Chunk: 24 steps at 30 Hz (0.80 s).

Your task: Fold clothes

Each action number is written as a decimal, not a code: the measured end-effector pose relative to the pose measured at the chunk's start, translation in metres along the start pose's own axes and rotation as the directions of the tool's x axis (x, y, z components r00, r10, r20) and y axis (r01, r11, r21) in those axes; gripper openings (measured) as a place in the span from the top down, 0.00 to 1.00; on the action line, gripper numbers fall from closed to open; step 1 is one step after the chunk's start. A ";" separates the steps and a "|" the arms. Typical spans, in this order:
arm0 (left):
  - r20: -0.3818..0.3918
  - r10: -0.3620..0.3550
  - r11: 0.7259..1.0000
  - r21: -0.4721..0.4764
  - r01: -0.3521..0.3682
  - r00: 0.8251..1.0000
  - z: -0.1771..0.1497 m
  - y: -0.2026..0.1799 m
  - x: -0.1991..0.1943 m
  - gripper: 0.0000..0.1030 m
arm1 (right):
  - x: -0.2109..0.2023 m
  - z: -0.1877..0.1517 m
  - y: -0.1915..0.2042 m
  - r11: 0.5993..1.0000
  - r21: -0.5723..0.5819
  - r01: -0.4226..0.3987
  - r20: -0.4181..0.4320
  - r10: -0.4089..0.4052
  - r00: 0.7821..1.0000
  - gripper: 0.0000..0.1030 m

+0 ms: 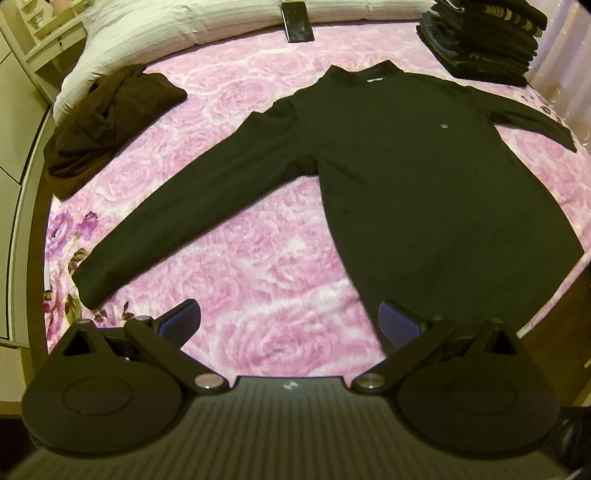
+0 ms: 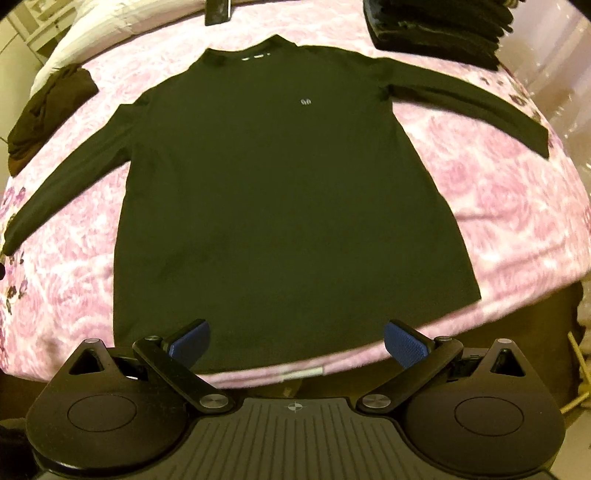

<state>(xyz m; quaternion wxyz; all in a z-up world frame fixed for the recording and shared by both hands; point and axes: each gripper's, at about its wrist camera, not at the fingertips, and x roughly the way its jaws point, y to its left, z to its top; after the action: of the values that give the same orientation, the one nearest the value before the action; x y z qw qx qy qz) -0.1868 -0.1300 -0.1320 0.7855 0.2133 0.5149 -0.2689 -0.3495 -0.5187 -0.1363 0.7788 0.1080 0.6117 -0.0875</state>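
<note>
A black long-sleeved shirt [image 1: 424,177] [image 2: 280,192] lies flat and face up on the pink rose-patterned bedspread [image 1: 266,266] [image 2: 491,192], both sleeves spread outward, collar toward the pillows. My left gripper [image 1: 290,321] hovers open above the bedspread near the shirt's lower left hem corner, between the left sleeve cuff and the body. My right gripper [image 2: 297,341] hangs open over the middle of the bottom hem at the bed's near edge. Nothing is held by either.
A crumpled dark brown garment [image 1: 110,122] [image 2: 48,110] lies at the far left. A stack of folded dark clothes [image 1: 487,37] [image 2: 439,26] sits at the far right. A black phone [image 1: 297,20] rests by the white pillows [image 1: 166,33].
</note>
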 end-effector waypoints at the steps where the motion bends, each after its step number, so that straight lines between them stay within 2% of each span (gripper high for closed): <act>1: 0.003 0.004 1.000 -0.003 -0.004 1.000 0.002 -0.002 -0.001 0.02 | 0.001 0.003 -0.002 1.000 -0.008 -0.004 0.000 0.004 1.000 0.00; 13: 0.012 0.001 0.997 -0.074 0.000 1.000 0.007 -0.027 -0.002 0.02 | 0.017 0.038 0.001 0.988 -0.147 -0.035 -0.008 0.034 0.999 0.00; 18: 0.029 -0.008 0.998 -0.068 0.010 1.000 0.005 -0.011 0.001 0.02 | 0.018 0.050 0.028 0.978 -0.205 -0.043 0.032 0.051 0.998 0.00; 21: 0.063 0.017 0.997 -0.070 -0.013 0.998 0.002 0.019 0.003 0.02 | 0.014 0.055 0.073 0.934 -0.351 -0.064 0.112 0.110 0.988 0.00; 23: 0.083 0.036 0.998 -0.051 -0.032 0.996 -0.003 0.048 0.009 0.02 | 0.013 0.058 0.114 0.871 -0.485 -0.077 0.152 0.170 0.974 0.00; 24: 0.092 0.046 0.998 -0.040 -0.042 0.995 -0.005 0.062 0.011 0.02 | 0.013 0.058 0.139 0.825 -0.559 -0.081 0.162 0.205 0.965 0.01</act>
<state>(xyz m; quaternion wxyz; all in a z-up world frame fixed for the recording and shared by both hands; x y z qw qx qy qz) -0.1471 -0.0815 -0.1410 0.8182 0.1972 0.4779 -0.2514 -0.2547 -0.4014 -0.1270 0.8427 -0.0838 0.5134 0.1388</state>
